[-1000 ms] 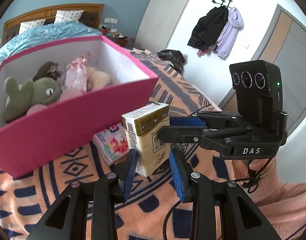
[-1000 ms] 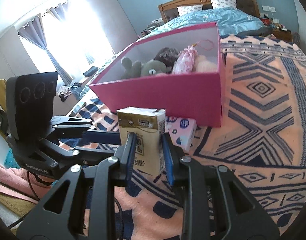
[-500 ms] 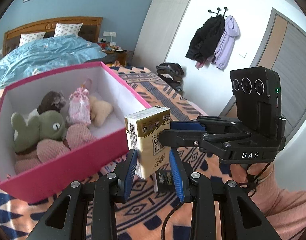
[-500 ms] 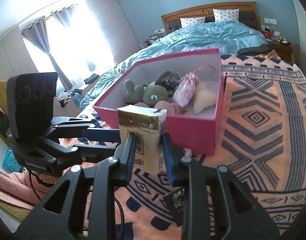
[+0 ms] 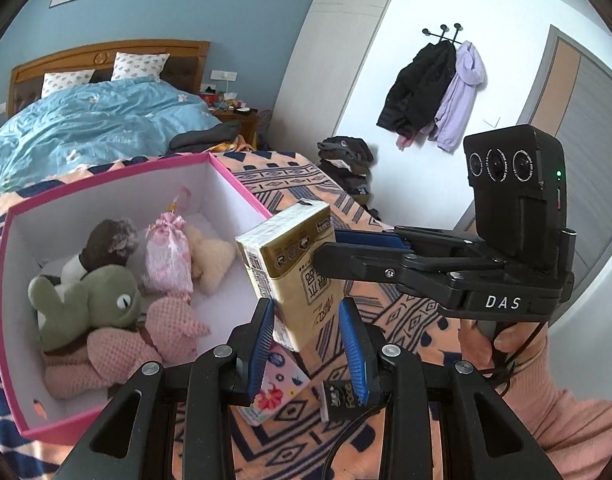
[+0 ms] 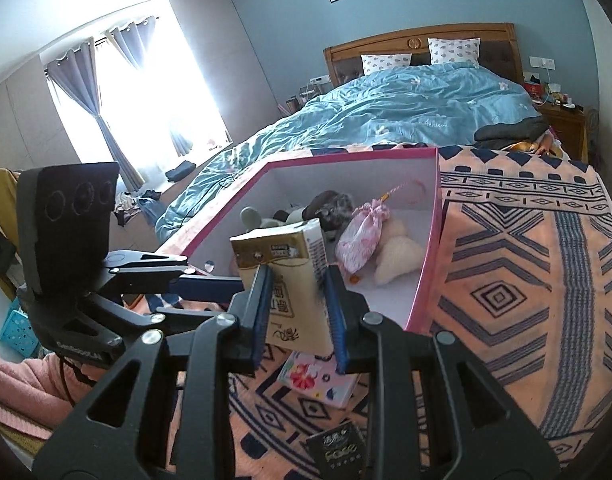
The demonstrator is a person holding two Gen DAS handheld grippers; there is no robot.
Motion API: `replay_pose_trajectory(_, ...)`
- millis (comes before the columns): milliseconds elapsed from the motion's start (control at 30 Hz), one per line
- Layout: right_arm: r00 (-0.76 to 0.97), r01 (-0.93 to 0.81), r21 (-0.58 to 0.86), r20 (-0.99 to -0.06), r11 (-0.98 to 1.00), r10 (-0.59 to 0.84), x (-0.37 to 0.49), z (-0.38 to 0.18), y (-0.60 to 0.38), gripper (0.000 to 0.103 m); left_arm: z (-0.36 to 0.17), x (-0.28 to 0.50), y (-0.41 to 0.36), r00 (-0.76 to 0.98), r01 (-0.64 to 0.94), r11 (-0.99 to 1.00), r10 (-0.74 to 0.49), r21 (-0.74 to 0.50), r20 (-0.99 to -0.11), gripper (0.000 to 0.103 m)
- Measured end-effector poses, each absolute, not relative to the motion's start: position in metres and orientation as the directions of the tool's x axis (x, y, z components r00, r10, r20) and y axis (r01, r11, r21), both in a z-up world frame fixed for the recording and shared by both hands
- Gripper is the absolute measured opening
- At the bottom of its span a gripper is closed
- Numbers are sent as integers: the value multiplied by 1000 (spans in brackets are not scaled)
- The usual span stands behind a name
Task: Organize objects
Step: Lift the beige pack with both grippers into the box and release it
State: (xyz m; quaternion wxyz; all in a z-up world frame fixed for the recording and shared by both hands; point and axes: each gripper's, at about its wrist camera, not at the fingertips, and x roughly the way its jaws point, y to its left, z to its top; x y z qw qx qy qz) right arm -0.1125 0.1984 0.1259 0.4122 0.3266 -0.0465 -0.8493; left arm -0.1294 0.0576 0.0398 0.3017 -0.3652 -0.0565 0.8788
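Left wrist view: gold tissue pack point(image 5: 296, 280) aloft, pink box point(image 5: 242, 196) at 10 o'clock.
Right gripper point(image 6: 298, 312): clamped on the pack's flanks.
Left gripper point(image 5: 308, 340): pads spread, straddling the pack's bottom, gripping nothing.
Handling: looks light, soft, squashy; hold the broad sides gently.

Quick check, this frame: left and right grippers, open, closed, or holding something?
Left gripper: open, fingers either side of the gold tissue pack, not clamping it.
Right gripper: shut on the gold tissue pack.
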Motion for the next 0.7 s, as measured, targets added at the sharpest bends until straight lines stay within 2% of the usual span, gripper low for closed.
replay_pose_trajectory(300, -457, 658, 351, -516, -666, -724, -135, 131, 196, 30, 42, -151, 57, -560, -465, -831, 542, -304, -627, 34)
replay_pose_trajectory(700, -443, 623, 361, -568, -694, -694, -158, 113, 194, 30, 26, -177, 62, -519, -443, -843, 519, -305, -680, 34)
